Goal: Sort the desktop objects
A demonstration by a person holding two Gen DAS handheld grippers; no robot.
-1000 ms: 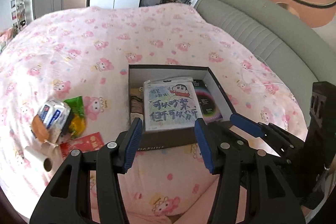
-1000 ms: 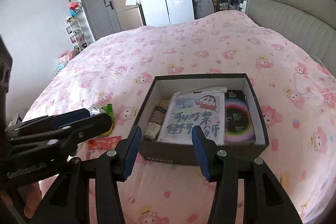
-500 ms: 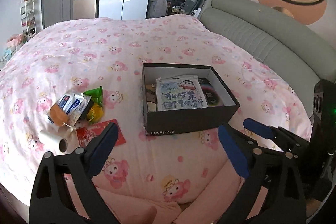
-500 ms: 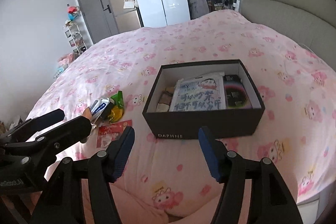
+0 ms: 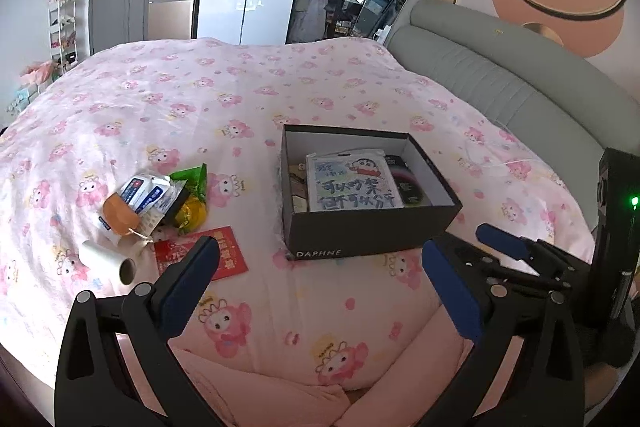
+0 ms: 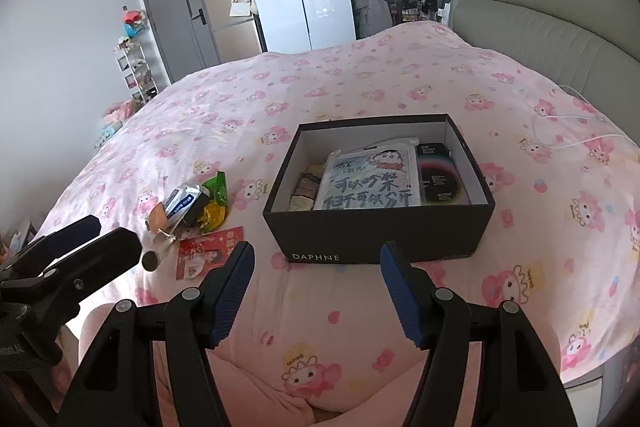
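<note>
A black DAPHNE box [image 5: 360,233] [image 6: 380,237] stands open on the pink bed. Inside lie a cartoon booklet [image 5: 352,183] [image 6: 372,183], a black card pack [image 6: 440,175] and small items at the left. Left of the box sits a loose pile: a blue-white packet [image 5: 146,191] [image 6: 182,203], green wrapper [image 5: 192,181] [image 6: 216,189], orange item [image 5: 118,215], paper roll [image 5: 106,261], red envelope [image 5: 200,257] [image 6: 210,253]. My left gripper [image 5: 320,291] is open and empty, in front of the box. My right gripper [image 6: 318,293] is open and empty near the box's front.
The pink patterned duvet [image 5: 180,99] covers the bed. A grey padded headboard [image 5: 500,83] runs along the right. A white cable [image 6: 568,135] lies at the right of the bed. Wardrobes and a door stand behind.
Both grippers have pulled back from the box and opened wider. The booklet stays in the box.
</note>
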